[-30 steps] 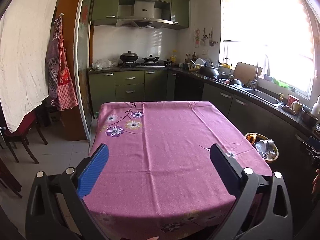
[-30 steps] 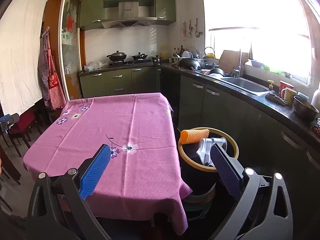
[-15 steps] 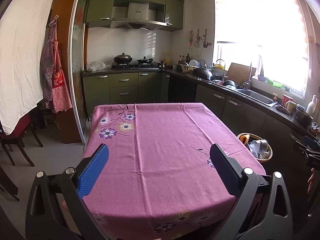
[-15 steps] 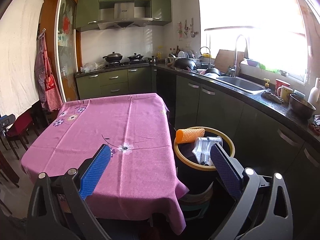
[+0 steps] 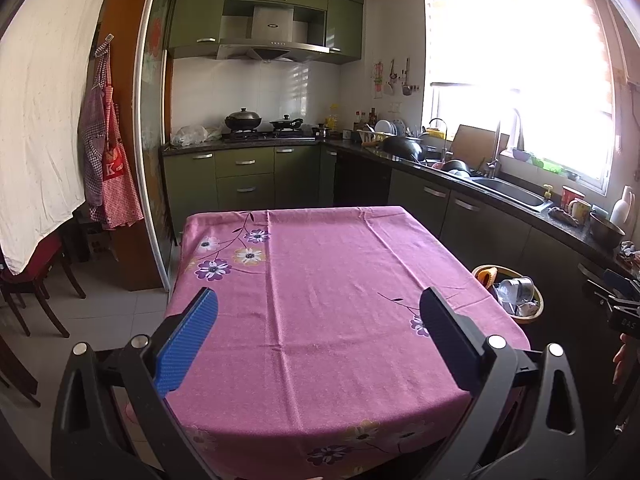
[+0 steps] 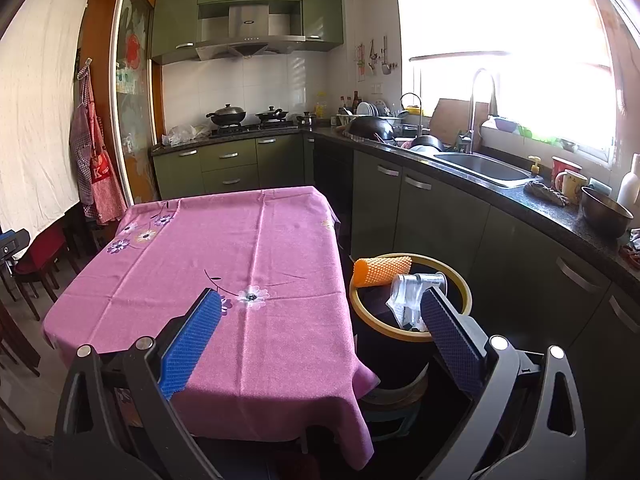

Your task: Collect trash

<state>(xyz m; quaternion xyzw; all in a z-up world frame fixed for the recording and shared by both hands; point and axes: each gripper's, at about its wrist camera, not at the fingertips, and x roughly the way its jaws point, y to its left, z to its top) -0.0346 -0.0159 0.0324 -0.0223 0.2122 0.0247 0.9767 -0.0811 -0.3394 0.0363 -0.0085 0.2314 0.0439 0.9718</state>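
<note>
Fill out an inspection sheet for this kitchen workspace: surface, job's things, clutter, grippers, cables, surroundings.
Surface: table under a pink floral tablecloth; nothing seen lying on it.
Job's things: yellow-rimmed trash bin beside the table's right edge; an orange foam sleeve lies across its rim, clear crumpled plastic inside.
Clutter: nothing seen on the table; counter by the sink holds mugs, a bowl and cookware.
Grippers: left gripper open, empty; right gripper open, empty.
Cables: nothing seen.
Surroundings: green cabinets, stove with two pans, aprons hanging left, bright window.
</note>
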